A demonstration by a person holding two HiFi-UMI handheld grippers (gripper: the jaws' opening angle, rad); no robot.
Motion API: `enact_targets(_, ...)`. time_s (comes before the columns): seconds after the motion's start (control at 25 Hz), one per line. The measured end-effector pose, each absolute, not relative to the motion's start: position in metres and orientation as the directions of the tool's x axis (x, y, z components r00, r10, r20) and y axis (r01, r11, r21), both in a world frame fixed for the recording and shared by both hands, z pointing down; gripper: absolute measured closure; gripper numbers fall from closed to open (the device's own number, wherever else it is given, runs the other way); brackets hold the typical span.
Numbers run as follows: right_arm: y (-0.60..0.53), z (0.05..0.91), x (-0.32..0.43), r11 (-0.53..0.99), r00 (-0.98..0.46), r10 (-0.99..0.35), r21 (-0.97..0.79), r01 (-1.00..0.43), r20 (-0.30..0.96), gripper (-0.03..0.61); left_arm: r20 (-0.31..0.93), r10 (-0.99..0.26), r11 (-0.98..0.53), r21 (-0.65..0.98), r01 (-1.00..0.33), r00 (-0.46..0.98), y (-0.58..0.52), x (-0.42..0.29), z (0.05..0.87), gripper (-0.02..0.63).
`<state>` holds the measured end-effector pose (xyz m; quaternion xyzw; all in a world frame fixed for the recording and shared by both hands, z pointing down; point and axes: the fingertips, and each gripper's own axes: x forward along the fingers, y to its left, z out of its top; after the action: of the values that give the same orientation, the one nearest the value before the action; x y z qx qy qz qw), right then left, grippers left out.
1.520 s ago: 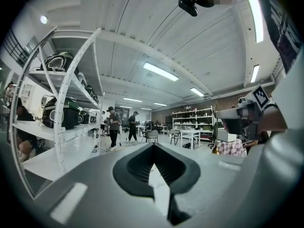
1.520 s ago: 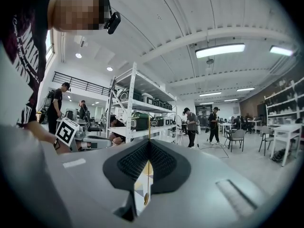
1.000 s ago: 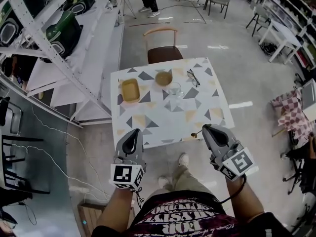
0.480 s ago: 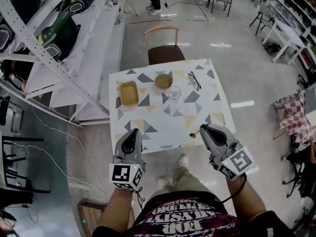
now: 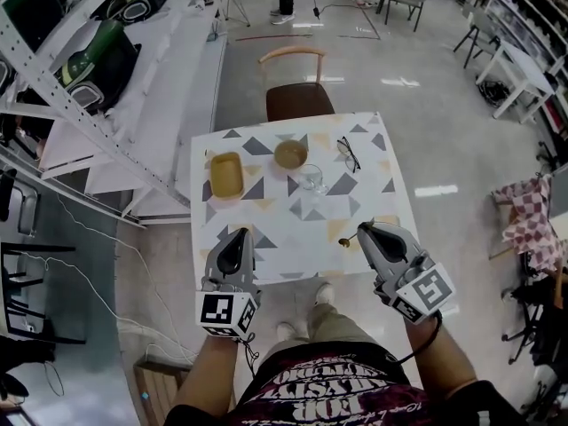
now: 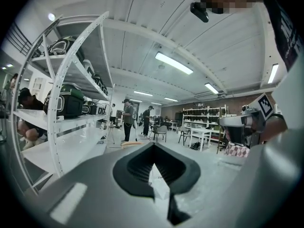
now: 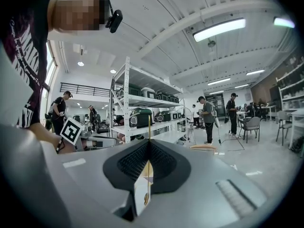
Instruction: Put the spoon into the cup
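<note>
Gold-coloured spoon (image 5: 349, 239) is in my R gripper (image 5: 366, 233). Its tongs are closed narrow on the thin handle, which stands up between them in the right gripper view. The spoon's bowl end points out over the near edge of the table (image 5: 284, 238). L gripper (image 5: 238, 238) hovers at the near-left edge, tongs pressed together w/ nothing between.

I judge the step as carrying: spoon is gripped but not yet at the cup. Next move asks the R gripper to go forward and a bit left to the clear glass cup (image 5: 311, 179) near table centre, then turn the spoon bowl-down over the rim and release. Glass is prob. light, so a bump may slide or tip it.

Cup looks empty. Just behind it is a brown bowl (image 5: 290, 154), contents too small to tell. Left of that is a yellow tray (image 5: 225, 174), seems empty. Eyeglasses (image 5: 347, 154) lie far right, and a chair (image 5: 297, 100) stands beyond the table.
</note>
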<state>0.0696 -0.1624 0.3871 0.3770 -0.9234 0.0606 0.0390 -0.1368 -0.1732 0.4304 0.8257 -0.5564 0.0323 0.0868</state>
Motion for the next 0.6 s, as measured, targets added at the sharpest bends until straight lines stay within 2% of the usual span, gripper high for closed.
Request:
enact_targets(0.28, -0.190, 0.382, 0.079, 0.731, -0.736, -0.669, -0.083, -0.677, 0.104, 0.549, 0.149, -0.919, -0.353, 0.095, -0.931, 0.364, -0.191, -0.117, 0.427, 0.610)
enact_targets(0.6, -0.223, 0.375, 0.086, 0.782, -0.786, -0.614, -0.084, -0.618, 0.065, 0.549, 0.138, -0.956, -0.253, 0.058, -0.966, 0.259, -0.209, -0.125, 0.412, 0.610)
